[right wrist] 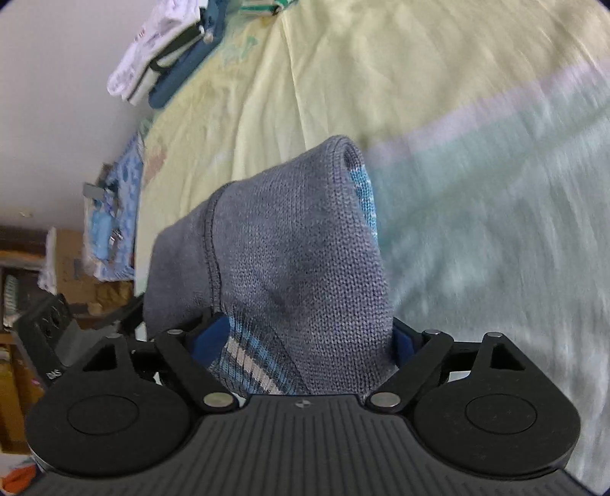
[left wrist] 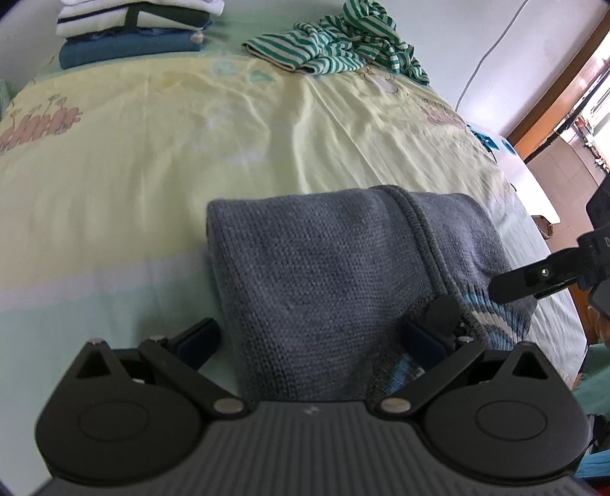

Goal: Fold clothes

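A folded grey-blue knit sweater (left wrist: 324, 267) with light blue and white stripes at its hem is held over the bed. My left gripper (left wrist: 316, 335) is shut on the thick fold, one finger on each side of it. In the left wrist view my right gripper (left wrist: 507, 284) reaches in from the right and touches the sweater's striped corner. In the right wrist view the sweater (right wrist: 289, 259) bulges up between the fingers of the right gripper (right wrist: 305, 339), which is shut on it. Part of the left gripper's body (right wrist: 49, 335) shows at the lower left.
A yellow and pale green bedsheet (left wrist: 152, 152) covers the bed. A stack of folded clothes (left wrist: 129, 34) lies at the far left. A crumpled green-and-white striped garment (left wrist: 343, 42) lies at the far middle. A doorway (left wrist: 572, 107) is off the bed's right edge.
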Available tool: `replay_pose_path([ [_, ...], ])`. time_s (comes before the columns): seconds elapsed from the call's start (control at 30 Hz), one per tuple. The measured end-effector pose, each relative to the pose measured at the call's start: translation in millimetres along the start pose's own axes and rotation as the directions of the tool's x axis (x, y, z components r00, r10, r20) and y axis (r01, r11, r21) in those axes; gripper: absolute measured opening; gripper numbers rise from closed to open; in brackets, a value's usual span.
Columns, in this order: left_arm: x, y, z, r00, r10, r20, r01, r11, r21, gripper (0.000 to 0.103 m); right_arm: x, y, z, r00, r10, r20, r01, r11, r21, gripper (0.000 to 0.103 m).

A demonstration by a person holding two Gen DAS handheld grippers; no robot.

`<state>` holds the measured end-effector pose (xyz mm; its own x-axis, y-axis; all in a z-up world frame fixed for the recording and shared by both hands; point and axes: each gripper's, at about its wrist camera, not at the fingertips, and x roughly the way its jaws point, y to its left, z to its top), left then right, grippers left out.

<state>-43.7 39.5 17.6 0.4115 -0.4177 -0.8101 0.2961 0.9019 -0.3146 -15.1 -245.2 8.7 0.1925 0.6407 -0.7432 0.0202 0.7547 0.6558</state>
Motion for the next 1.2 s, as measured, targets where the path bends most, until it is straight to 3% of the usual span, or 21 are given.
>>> replay_pose_path([
  [0.2, -4, 1, -7, 1.0, -0.016, 0.022, 0.016, 1.0, -0.008, 0.102, -4, -1, -9, 0.999, 0.03, 0.033, -0.028, 0.998, -0.056, 0.089],
  [0.4, -10, 6, -13, 0.996, -0.085, -0.038, 0.084, 0.996, -0.033, 0.102, -3, -7, -6, 0.998, 0.058, 0.028, -0.057, 0.997, -0.059, 0.089],
  [0.53, -10, 10, -11, 0.992, -0.115, -0.055, 0.111, 0.991, -0.07, 0.102, 0, -1, -3, 0.999, 0.035, 0.011, -0.034, 0.996, -0.082, 0.087],
  [0.77, -4, 1, -5, 0.992, -0.104, -0.072, 0.1, 0.994, -0.049, 0.102, 0, -5, -3, 0.999, 0.033, 0.007, -0.032, 0.997, -0.071, 0.084],
  [0.83, -3, 0, -4, 0.993, -0.099, -0.068, 0.095, 0.994, -0.055, 0.102, 0, -8, -4, 0.999, 0.039, 0.01, -0.038, 0.998, -0.058, 0.082],
  [0.97, -5, 8, -6, 0.991, -0.127, -0.041, 0.122, 0.987, -0.103, 0.102, 0, -14, -4, 0.999, 0.05, 0.015, -0.05, 0.998, -0.03, 0.056],
  [1.0, -6, 10, -5, 0.99, -0.133, -0.041, 0.128, 0.985, -0.115, 0.102, 0, -16, -4, 0.998, 0.053, 0.016, -0.052, 0.998, -0.023, 0.054],
  [1.13, -6, 17, -2, 0.986, -0.162, -0.034, 0.154, 0.974, -0.166, 0.102, -1, -16, -4, 0.998, 0.064, 0.011, -0.064, 0.998, -0.017, 0.06],
  [1.2, -6, 20, -1, 0.984, -0.173, -0.026, 0.166, 0.969, -0.186, 0.102, -1, -15, -5, 0.996, 0.084, 0.019, -0.084, 0.996, 0.003, 0.071],
])
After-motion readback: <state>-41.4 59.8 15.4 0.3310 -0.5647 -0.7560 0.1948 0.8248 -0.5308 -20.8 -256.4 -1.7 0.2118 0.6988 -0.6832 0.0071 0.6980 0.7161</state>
